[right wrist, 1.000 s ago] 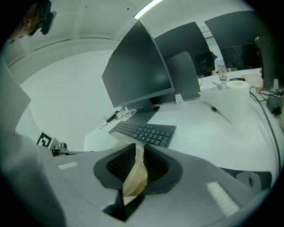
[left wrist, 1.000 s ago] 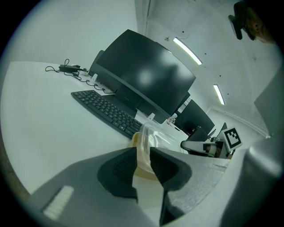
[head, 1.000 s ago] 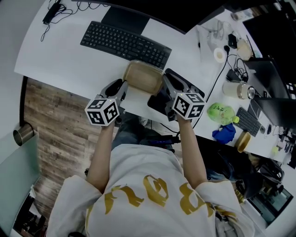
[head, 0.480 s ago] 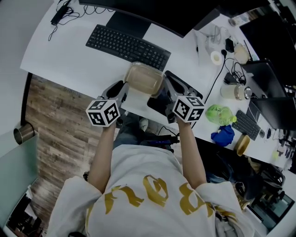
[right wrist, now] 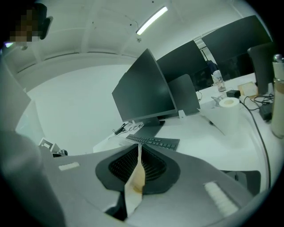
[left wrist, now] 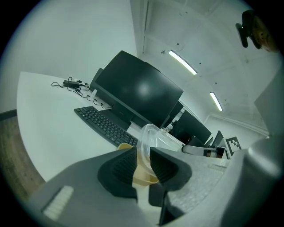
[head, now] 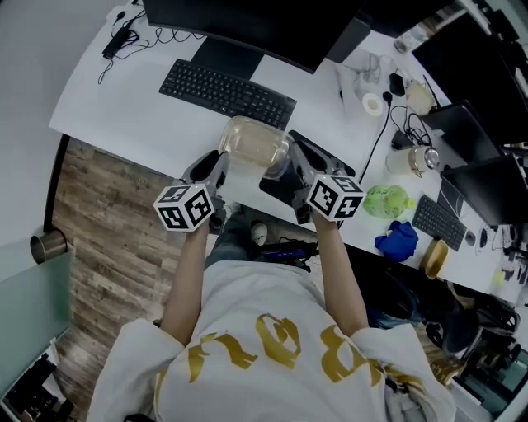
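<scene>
Both grippers have come up since a second ago: in the left gripper view the keyboard [left wrist: 104,126] now sits lower and farther off, and floor shows past the desk [left wrist: 49,124] edge. The left gripper [head: 213,165] and right gripper [head: 294,158] each pinch an opposite rim of the tub [head: 254,145], a clear box with a tan part (lid or lining, I cannot tell which). In each gripper view the jaws are closed on that rim, the plastic squeezed thin between the ribbed pads [left wrist: 120,166]. The tub hangs in the air between them, above the near desk edge, just short of the keyboard and well below the monitor [head: 247,25]. This looks like the carry step of a two-handed lift. Any next move calls for both grippers travelling together at an even level without pulling apart, since the thin rim could slip or buckle.
</scene>
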`<state>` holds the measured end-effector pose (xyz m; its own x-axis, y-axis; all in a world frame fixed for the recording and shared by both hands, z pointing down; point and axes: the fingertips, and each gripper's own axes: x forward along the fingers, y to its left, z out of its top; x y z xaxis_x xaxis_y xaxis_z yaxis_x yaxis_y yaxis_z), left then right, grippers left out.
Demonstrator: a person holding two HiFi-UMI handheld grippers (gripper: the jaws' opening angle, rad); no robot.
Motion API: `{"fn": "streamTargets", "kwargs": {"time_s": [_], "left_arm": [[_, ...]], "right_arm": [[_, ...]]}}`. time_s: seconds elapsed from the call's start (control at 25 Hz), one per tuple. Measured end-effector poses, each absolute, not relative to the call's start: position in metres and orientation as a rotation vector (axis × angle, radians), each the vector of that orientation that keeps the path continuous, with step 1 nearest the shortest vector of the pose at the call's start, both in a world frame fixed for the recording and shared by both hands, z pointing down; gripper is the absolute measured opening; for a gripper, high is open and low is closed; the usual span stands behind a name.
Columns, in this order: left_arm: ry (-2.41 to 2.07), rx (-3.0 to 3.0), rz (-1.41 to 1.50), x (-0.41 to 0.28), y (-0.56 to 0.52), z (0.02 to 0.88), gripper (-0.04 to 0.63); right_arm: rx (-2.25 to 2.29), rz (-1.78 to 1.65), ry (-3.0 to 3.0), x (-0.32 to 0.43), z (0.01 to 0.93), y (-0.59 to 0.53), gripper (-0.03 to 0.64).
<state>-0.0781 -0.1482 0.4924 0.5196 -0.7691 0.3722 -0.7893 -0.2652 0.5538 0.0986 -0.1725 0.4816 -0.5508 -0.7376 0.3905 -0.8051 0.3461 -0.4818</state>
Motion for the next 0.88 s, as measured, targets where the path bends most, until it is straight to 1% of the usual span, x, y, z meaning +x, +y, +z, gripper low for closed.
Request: {"fn": "streamTargets", "kwargs": {"time_s": [0.36,0.88], "left_arm": [[-1.299,2.096,-0.003,-0.076,-0.127,0.464,0.087],[-1.279,2.134,-0.020,-0.069,-0.106,0.447,0.087]], "right_arm": [[1.433,0.931,-2.552,0.101,0.455,-0.150,0.046],[1.475,0.923,-2.591,0.109,0.438,-0.129,0.046]]}}
